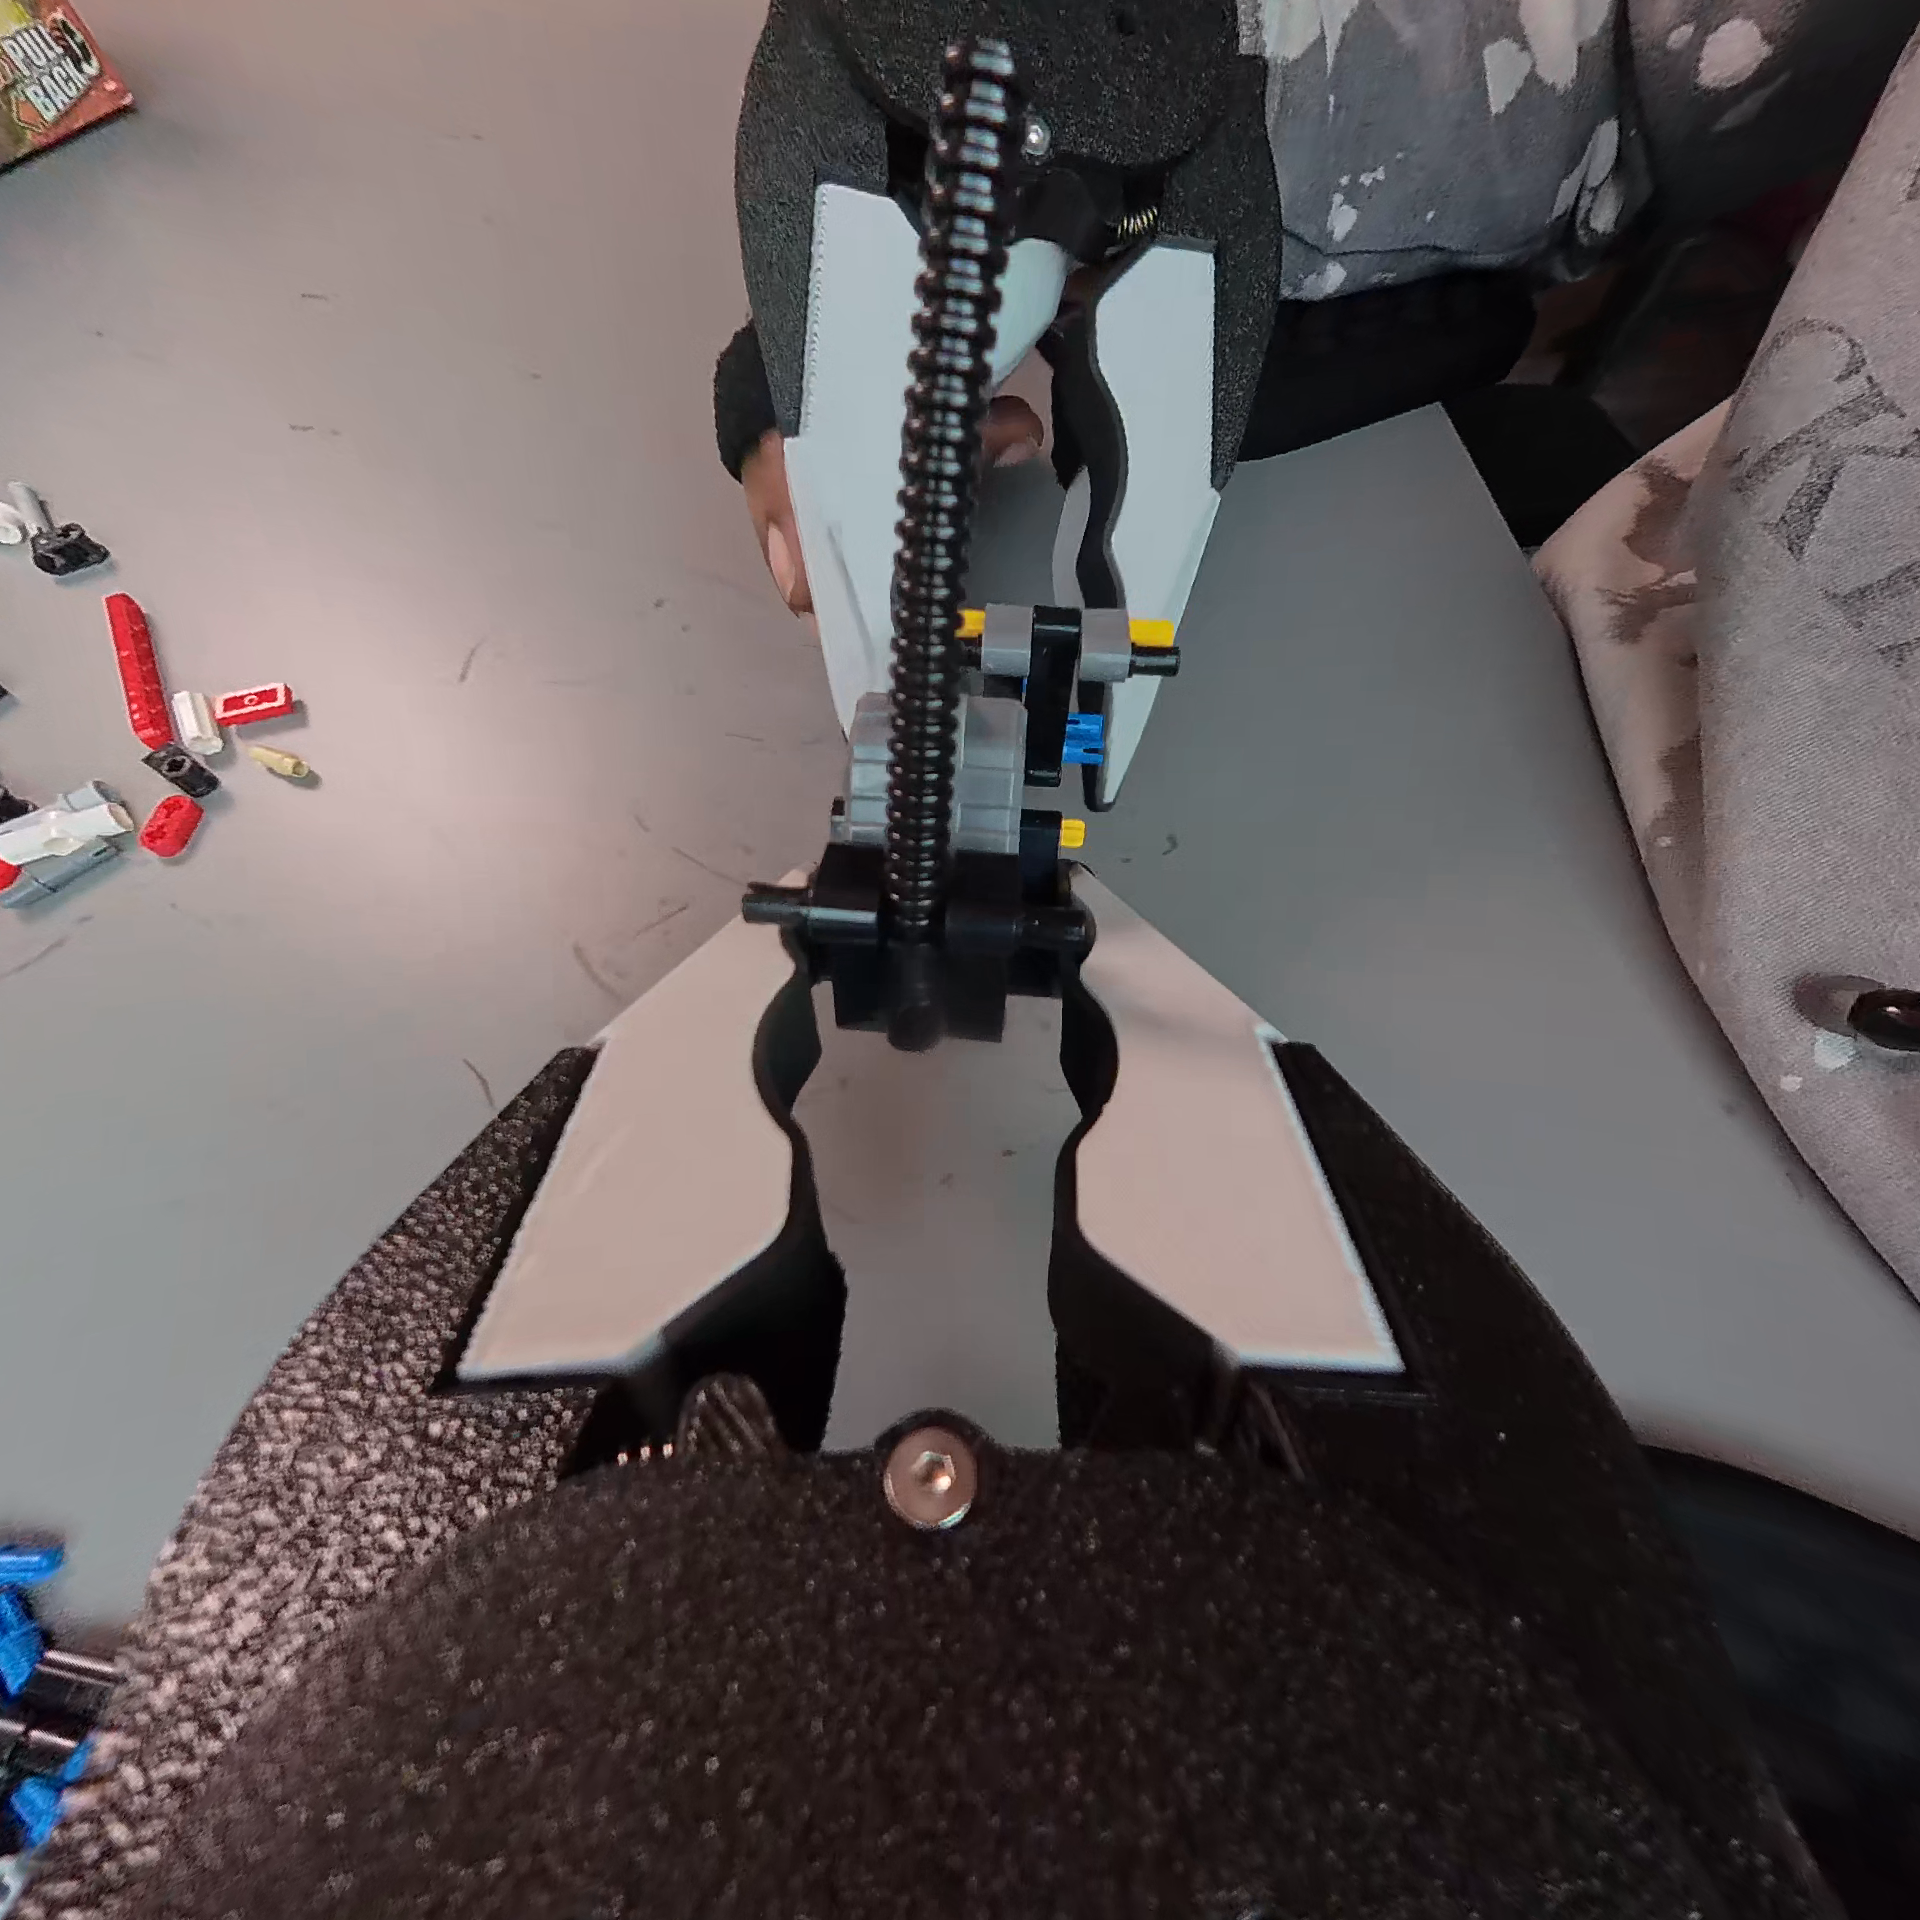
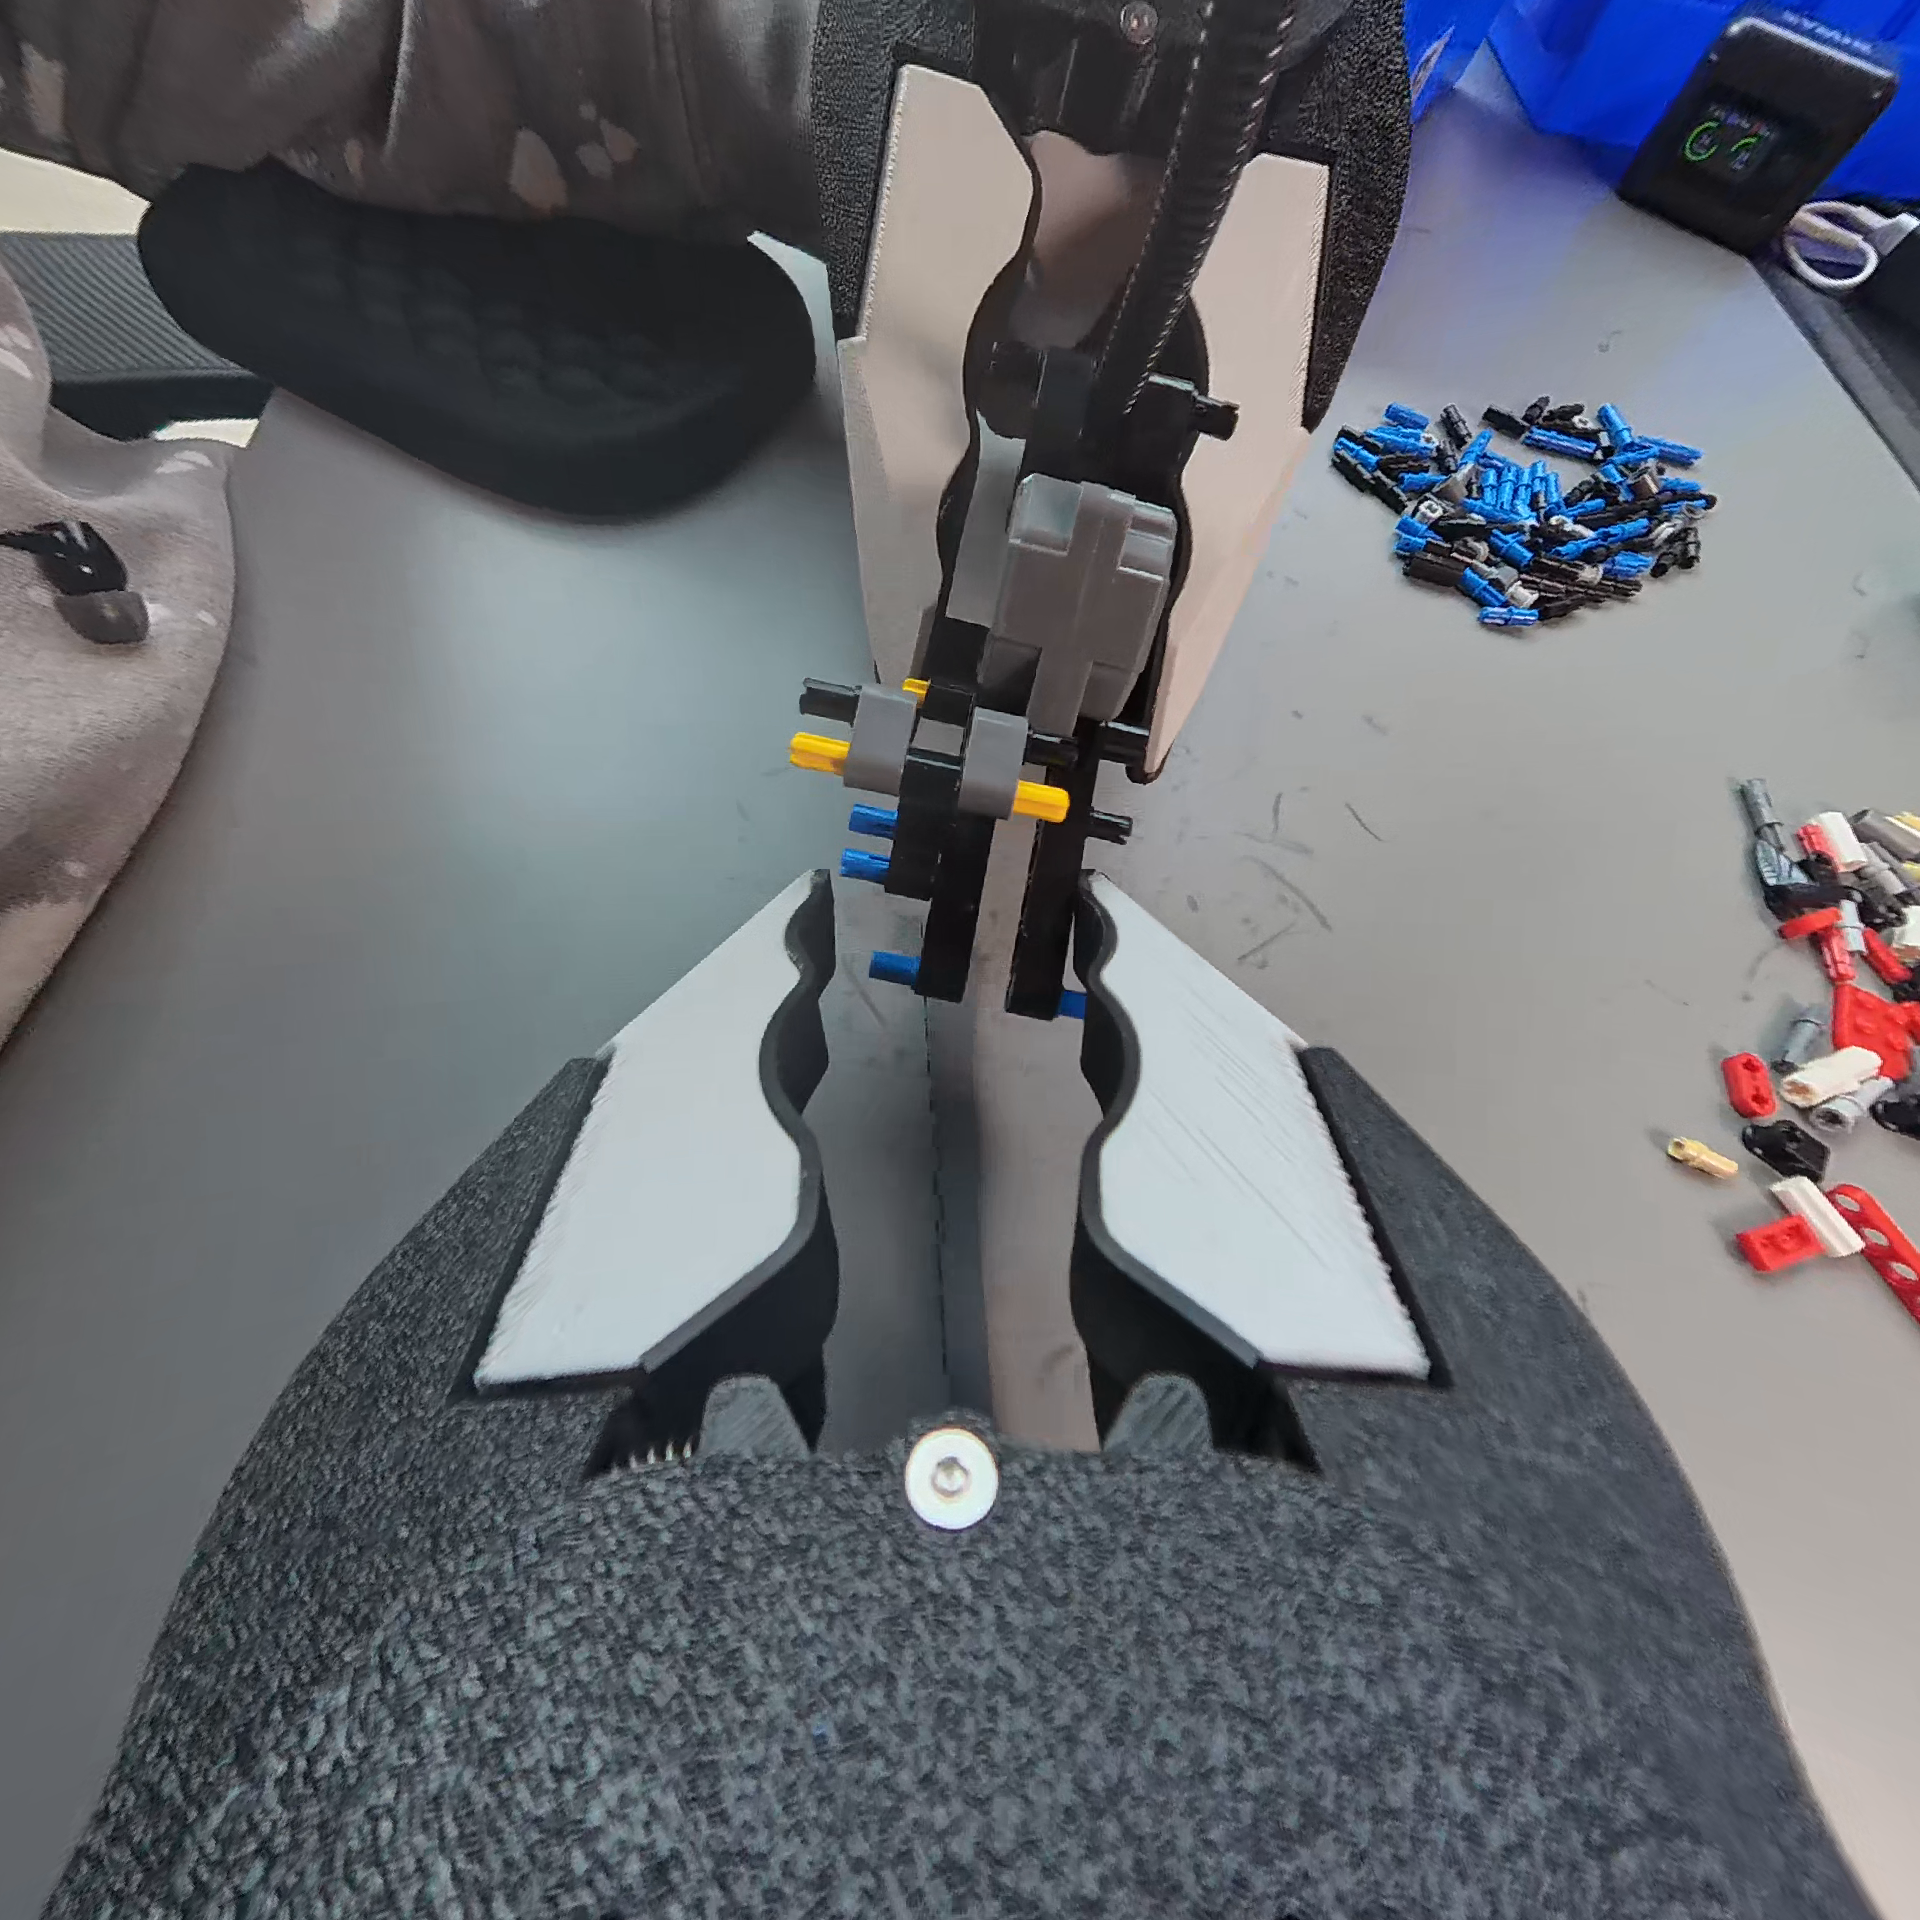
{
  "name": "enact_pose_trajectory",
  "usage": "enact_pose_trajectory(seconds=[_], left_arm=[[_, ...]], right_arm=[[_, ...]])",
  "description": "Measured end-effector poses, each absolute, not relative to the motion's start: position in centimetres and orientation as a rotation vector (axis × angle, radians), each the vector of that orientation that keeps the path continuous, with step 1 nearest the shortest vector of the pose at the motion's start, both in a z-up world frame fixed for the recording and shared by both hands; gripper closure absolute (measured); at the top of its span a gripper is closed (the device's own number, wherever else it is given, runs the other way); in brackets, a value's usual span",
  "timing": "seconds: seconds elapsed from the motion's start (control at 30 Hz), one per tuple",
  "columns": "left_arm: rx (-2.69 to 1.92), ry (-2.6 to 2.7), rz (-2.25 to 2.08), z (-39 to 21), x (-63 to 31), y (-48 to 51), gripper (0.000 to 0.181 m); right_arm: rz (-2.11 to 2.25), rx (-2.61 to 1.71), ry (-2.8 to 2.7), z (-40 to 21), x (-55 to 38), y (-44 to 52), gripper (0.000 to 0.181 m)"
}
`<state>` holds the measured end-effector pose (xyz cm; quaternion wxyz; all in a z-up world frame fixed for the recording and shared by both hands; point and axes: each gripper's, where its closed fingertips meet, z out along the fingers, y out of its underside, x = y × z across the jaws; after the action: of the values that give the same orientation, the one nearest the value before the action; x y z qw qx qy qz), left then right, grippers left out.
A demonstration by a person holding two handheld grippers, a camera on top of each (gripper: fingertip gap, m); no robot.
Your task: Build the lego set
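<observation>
**Lego sub-assembly held in the air between two grippers, build part-way**

Item 1. Left gripper point(image 1: 920, 961): jaws narrowed onto the black end of the assembly point(image 1: 935, 821), which sits clamped between its tips above the grey table point(image 1: 416, 364).

Item 2. Assembly: black beams, a grey block at mid-body, yellow and blue pins standing out at the sides, and a black ribbed hose point(image 1: 951, 468) rising from the black end. Held off the table, touching nothing else.

Item 3. Right gripper point(image 2: 956, 914): jaws part-open around the two black beams at the far end of the assembly; the right fingertip looks to be against the outer beam, but a firm grip cannot be told from either view.

Item 4. Loose parts, well apart from the work: a heap of blue and black pins point(image 2: 1527, 509); a scatter of red, white and black pieces point(image 2: 1849, 987).

Item 5. Farther off: a printed booklet corner point(image 1: 52, 83), writing present but not recorded; a small black device with a lit screen point(image 2: 1756, 135).

Progress, as judged: a core frame is joined; the many unused pins and coloured pieces suggest most of the set remains to be built.
</observation>
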<state>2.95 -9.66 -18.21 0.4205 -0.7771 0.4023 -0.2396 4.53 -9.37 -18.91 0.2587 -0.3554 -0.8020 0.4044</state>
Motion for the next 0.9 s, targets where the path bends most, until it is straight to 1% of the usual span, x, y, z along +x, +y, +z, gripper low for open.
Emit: enact_pose_trajectory(seconds=[0.07, 0.23, 0.47, 0.67, 0.9], left_arm=[[-1.949, 1.005, -0.619, -18.3, 2.9, -9.3, 0.138], [-1.934, 0.95, -0.639, -18.0, 2.1, -7.4, 0.138], [-1.99, 0.858, -0.549, -18.7, 0.6, -4.4, 0.133], [-2.053, 0.8, -0.443, -19.5, -0.6, -3.5, 0.128], [-2.086, 0.714, -0.381, -19.4, -2.5, -3.3, 0.131]], right_arm=[[1.058, -0.983, -2.167, -19.1, 4.3, -8.8, 0.141], [1.015, -1.07, -2.106, -19.0, 3.6, -6.9, 0.145], [0.878, -1.185, -2.032, -20.0, 2.5, -3.6, 0.146], [0.8, -1.243, -2.022, -20.8, 2.1, -2.6, 0.147], [0.681, -1.304, -2.001, -21.6, 2.0, -1.1, 0.148]])
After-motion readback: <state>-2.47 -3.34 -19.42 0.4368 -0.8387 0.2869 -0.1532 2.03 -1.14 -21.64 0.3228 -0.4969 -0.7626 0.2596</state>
